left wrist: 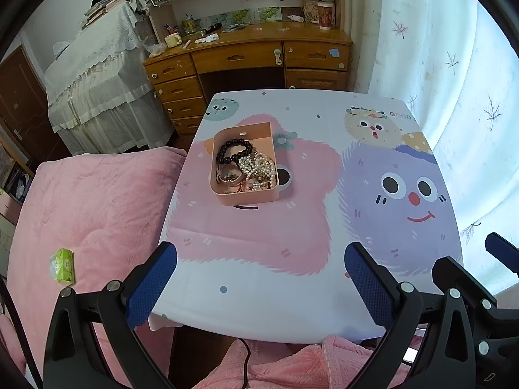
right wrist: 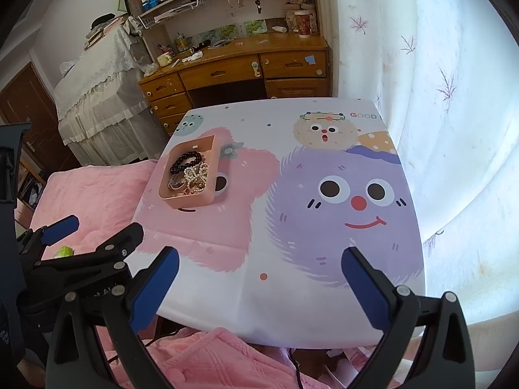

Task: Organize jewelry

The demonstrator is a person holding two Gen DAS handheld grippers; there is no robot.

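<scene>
A pink open box (left wrist: 249,198) (right wrist: 194,200) stands on the table with the cartoon cloth (left wrist: 292,291) (right wrist: 292,308). In it lie a black bead bracelet (left wrist: 232,152) (right wrist: 185,160), a heap of pearl strands (left wrist: 258,168) (right wrist: 196,175) and small rings and bangles (left wrist: 231,178). My left gripper (left wrist: 261,253) is open and empty, above the table's near edge, well short of the box. My right gripper (right wrist: 259,257) is open and empty, over the near edge to the right of the box. The left gripper also shows in the right wrist view (right wrist: 100,225).
A bed with a pink blanket (left wrist: 90,214) (right wrist: 90,191) adjoins the table's left side, with a green packet (left wrist: 62,265) on it. A wooden desk (left wrist: 246,55) stands behind the table. A curtain (left wrist: 454,81) hangs on the right. A pink cloth (right wrist: 211,356) lies below the near edge.
</scene>
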